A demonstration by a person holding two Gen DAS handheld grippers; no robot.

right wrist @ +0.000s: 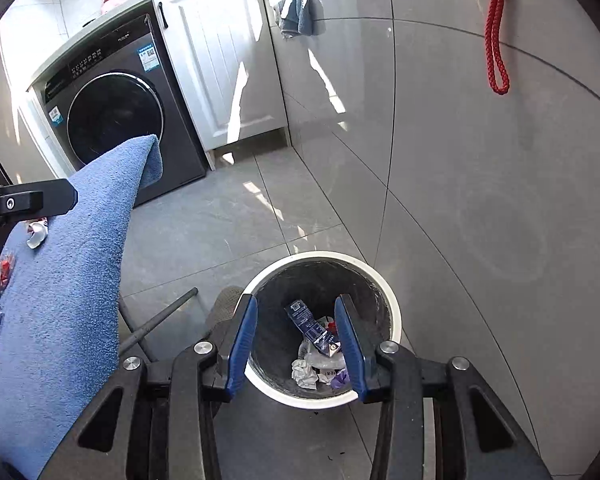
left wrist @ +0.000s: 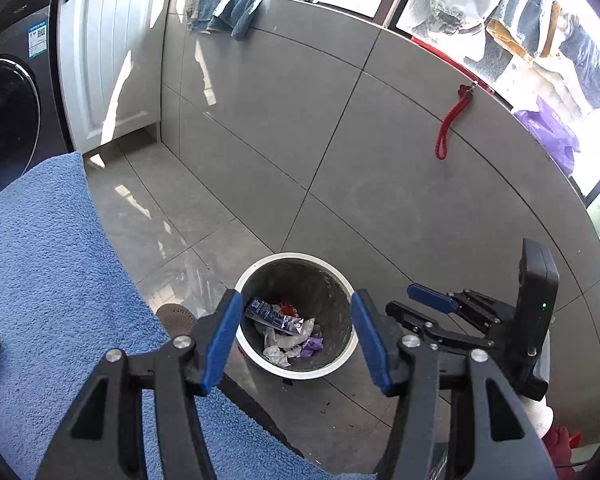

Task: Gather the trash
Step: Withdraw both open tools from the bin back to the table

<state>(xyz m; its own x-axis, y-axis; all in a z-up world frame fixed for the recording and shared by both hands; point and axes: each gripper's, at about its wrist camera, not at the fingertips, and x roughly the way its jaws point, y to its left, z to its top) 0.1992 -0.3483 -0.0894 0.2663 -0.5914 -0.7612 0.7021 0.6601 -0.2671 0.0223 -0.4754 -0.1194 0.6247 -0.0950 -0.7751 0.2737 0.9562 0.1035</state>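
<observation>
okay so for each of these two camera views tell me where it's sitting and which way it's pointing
Left wrist: sits behind the open left gripper, angled down at the trash bin on the floor; the right gripper shows at right.
Right wrist: sits behind the open right gripper, angled down into the same bin; a black part of the other tool shows at the left edge.
Shared: bin, blue towel, washing machine, red rope.

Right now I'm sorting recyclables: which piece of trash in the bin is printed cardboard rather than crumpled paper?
The dark blue carton, flattened and leaning atop the pile in the bin; the white wads and purple scrap are crumpled.
</observation>
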